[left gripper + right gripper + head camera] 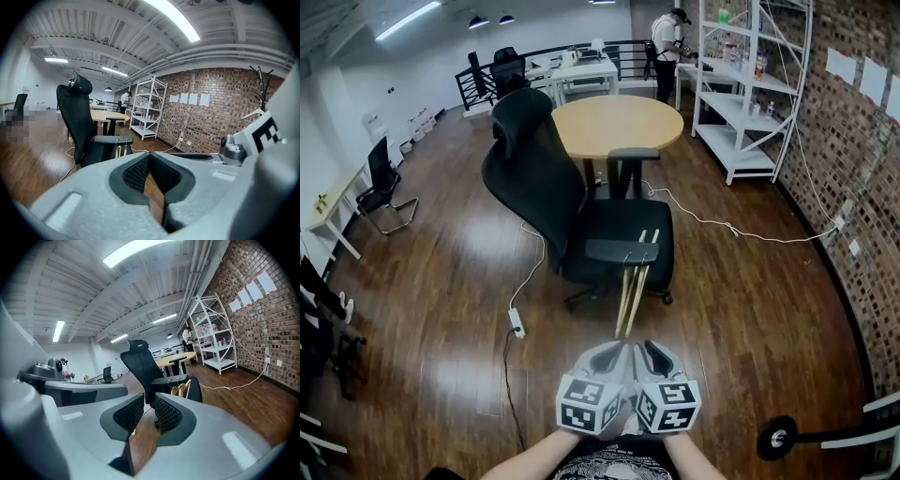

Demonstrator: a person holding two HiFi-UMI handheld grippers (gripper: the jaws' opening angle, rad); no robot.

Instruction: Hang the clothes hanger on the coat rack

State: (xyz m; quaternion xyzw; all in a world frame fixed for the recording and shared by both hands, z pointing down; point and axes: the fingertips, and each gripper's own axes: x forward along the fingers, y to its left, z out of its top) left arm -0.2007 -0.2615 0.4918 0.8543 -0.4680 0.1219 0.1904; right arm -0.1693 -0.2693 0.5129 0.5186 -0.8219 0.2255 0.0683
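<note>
Coat rack (pixel 260 83) (top only) half-hidden

The office chair (pixel 546 178) was black, the hangers (pixel 635 281) at its 5 o'clock pale wood, the round table (pixel 619 124) tan, the plank floor (pixel 441 272) glossy dark brown, the 3 o'clock brick wall (pixel 862 187) red-brown.

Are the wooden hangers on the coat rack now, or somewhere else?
Not on the coat rack. The wooden hangers hang by their hooks from the office chair's armrest.

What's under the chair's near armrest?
Two wooden hangers are hooked over the armrest and hang down past the seat edge toward the floor. The seat covers most of the chair base; one caster shows.
</note>
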